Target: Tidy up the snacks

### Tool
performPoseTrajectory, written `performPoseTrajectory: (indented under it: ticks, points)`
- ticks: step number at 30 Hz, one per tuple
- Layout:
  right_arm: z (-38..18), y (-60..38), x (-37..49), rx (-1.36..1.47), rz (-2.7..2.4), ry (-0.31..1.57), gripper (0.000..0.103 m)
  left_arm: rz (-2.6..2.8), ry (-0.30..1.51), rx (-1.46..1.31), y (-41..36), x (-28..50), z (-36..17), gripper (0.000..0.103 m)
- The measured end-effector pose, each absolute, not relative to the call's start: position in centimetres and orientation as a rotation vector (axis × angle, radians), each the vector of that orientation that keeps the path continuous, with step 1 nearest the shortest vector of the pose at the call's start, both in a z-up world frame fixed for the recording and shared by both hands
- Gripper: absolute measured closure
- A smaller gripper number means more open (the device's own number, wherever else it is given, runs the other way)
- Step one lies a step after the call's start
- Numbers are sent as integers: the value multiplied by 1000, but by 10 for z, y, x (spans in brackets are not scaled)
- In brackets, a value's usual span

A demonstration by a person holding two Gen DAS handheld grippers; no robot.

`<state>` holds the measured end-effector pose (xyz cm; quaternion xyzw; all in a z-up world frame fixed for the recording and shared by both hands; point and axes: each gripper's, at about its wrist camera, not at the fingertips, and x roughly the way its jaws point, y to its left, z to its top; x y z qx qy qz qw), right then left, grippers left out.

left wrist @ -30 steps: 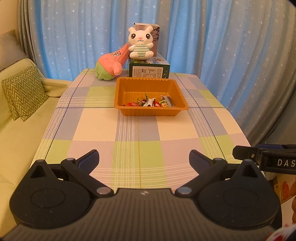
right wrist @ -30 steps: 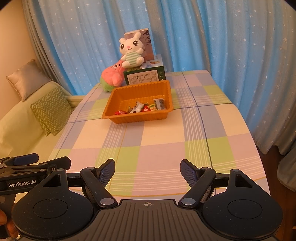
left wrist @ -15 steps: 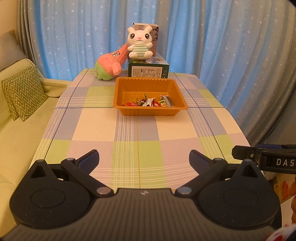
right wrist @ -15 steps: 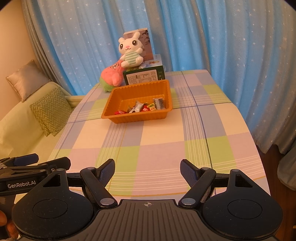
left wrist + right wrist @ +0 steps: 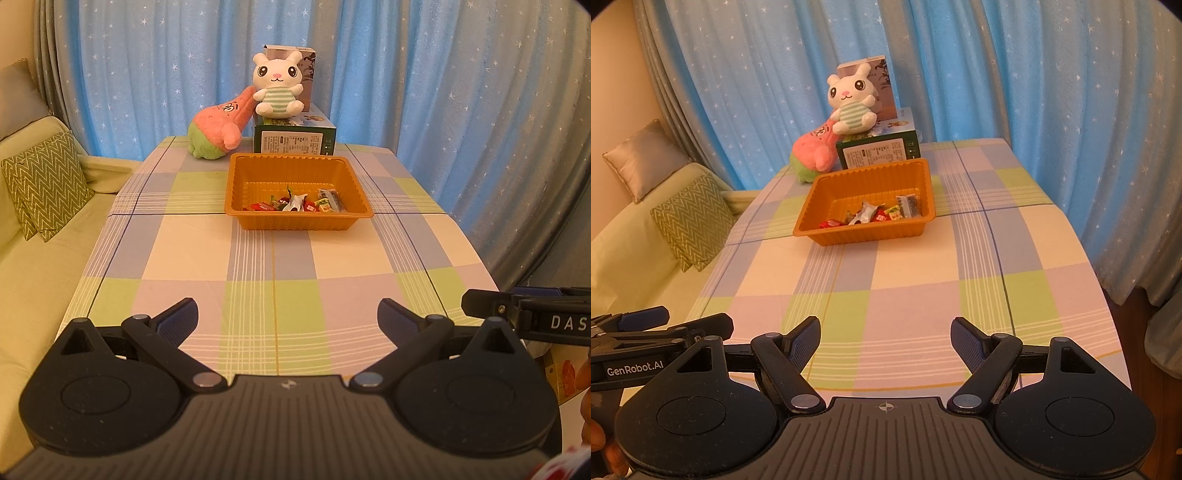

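Hand-held gripper (image 5: 885, 338) empty; tray (image 5: 827, 232) lies crosswise.

A checked cloth covers the desk (image 5: 273, 266). On it sit an orange tray (image 5: 295, 220), a green box (image 5: 294, 143) and a pink plush (image 5: 218, 129) at the far end.

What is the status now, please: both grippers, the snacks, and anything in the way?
Left gripper open, empty. Right gripper open, empty. Snacks inside orange tray, far across table. Nothing between.
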<state>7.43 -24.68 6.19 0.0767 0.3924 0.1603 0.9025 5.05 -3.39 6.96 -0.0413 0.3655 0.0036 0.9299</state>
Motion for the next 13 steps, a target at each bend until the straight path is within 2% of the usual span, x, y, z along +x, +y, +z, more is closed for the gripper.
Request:
performPoseTrajectory:
  ticks: [13]
  points:
    - [62,-247,74,159,331,809,26,2,740,-112,-36,51,69,0]
